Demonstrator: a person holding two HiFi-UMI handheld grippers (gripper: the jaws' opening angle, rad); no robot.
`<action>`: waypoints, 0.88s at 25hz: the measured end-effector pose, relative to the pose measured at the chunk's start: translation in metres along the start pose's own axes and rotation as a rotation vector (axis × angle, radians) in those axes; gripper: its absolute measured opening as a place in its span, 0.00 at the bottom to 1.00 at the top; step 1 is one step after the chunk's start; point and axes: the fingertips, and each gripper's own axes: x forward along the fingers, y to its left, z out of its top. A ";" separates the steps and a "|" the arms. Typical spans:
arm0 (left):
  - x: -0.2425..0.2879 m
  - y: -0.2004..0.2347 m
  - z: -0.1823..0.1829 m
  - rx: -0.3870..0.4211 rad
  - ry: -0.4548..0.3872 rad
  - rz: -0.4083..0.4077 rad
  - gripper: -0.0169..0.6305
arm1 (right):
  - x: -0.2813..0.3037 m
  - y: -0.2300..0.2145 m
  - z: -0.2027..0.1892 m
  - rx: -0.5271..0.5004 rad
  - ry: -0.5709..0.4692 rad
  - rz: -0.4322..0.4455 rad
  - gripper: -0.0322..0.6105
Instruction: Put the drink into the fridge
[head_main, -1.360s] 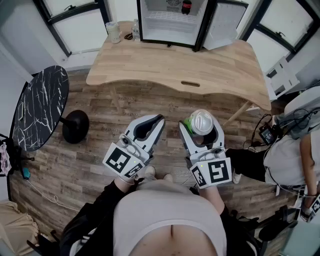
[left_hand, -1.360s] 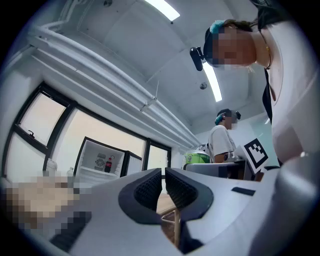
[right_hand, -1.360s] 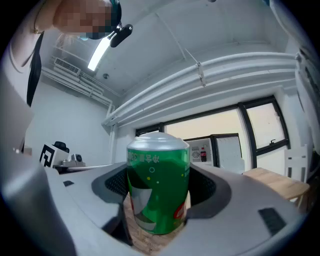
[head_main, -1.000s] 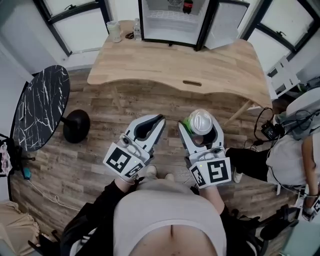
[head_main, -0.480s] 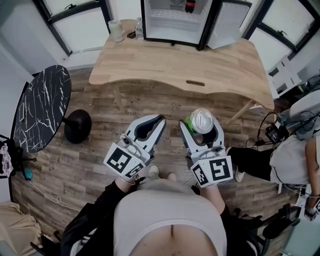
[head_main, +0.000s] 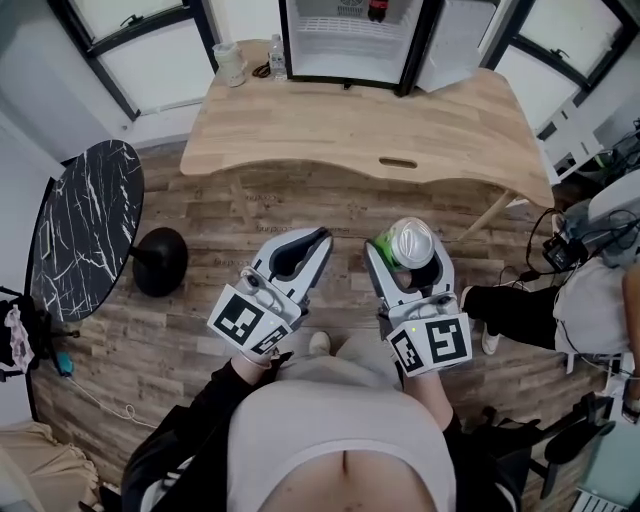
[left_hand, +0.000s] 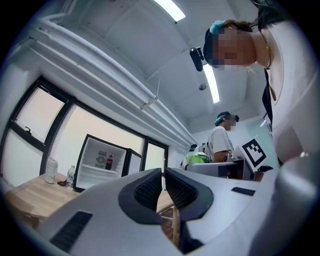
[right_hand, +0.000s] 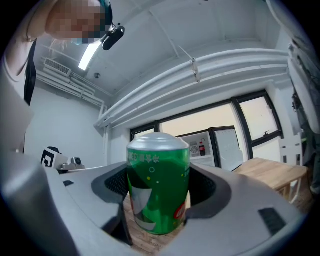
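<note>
A green drink can (head_main: 408, 243) with a silver top stands upright between the jaws of my right gripper (head_main: 410, 262), which is shut on it; the can (right_hand: 158, 186) fills the middle of the right gripper view. My left gripper (head_main: 296, 253) is shut with nothing in it, its pads (left_hand: 151, 188) almost touching. Both are held over the wooden floor, in front of the desk. The small fridge (head_main: 352, 40) stands on the far edge of the desk with its door open, a dark cola bottle (head_main: 377, 10) on its upper shelf. The fridge (left_hand: 100, 162) also shows in the left gripper view.
A long wooden desk (head_main: 360, 125) lies ahead, with a cup (head_main: 232, 62) and a small water bottle (head_main: 276, 58) left of the fridge. A black marble round table (head_main: 85, 225) is at the left. A seated person (head_main: 590, 290) and cables are at the right.
The view has shifted slightly forward and the desk sits a little nearer. Both grippers keep their pose, and the right one still holds the can.
</note>
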 end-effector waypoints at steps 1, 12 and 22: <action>0.001 0.001 0.000 -0.004 -0.002 -0.005 0.07 | 0.000 -0.001 -0.001 -0.004 0.004 -0.008 0.59; 0.026 0.015 -0.011 -0.015 -0.001 -0.018 0.07 | 0.017 -0.023 -0.006 -0.015 0.011 -0.014 0.59; 0.091 0.069 -0.022 0.008 -0.002 0.025 0.07 | 0.087 -0.075 -0.002 0.025 -0.002 0.065 0.59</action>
